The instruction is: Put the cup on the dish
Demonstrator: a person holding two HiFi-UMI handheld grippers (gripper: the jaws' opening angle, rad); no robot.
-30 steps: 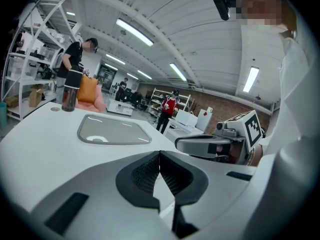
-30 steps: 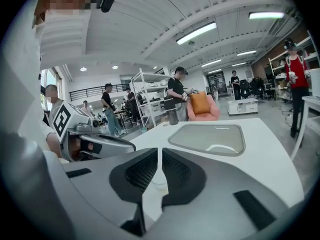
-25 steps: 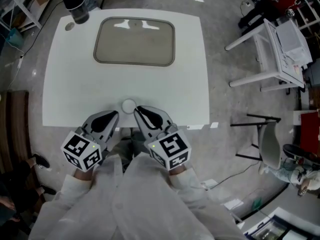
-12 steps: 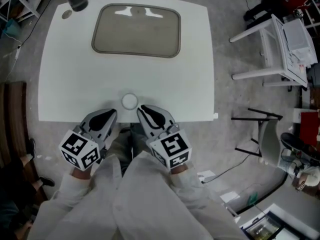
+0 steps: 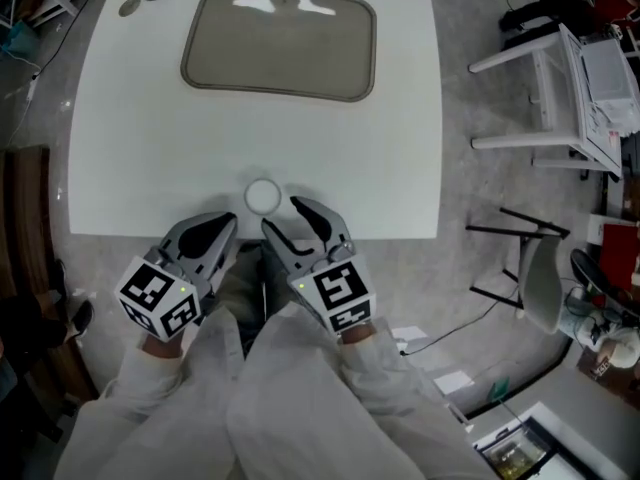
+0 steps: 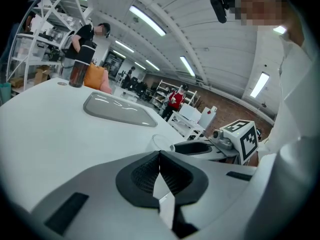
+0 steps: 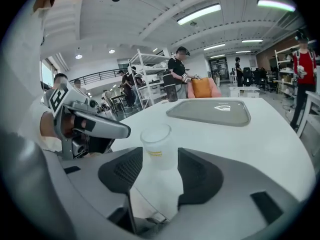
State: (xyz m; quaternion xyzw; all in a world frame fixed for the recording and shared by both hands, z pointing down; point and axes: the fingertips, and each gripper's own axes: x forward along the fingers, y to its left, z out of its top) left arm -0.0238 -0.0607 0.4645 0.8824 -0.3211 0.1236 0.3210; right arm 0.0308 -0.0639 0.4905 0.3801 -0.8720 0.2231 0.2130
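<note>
While right gripper (image 5: 283, 213) opens its jaws, one cup (image 5: 262, 196) stands just ahead, ungripped | left gripper (image 5: 222, 230): jaws together | one dish (image 5: 278, 41)

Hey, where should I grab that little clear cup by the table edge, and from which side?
Grip the cup by its side wall at mid-height, coming level from the table's near edge. It stands upright, round, mouth up. The right gripper, jaws opening, faces it with nothing clamped.

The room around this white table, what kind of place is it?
Probably a big lab or workshop hall, not a home. Metal shelving racks stand beyond the white table, long strip lights hang from a high ceiling, and a person stands by the racks.
</note>
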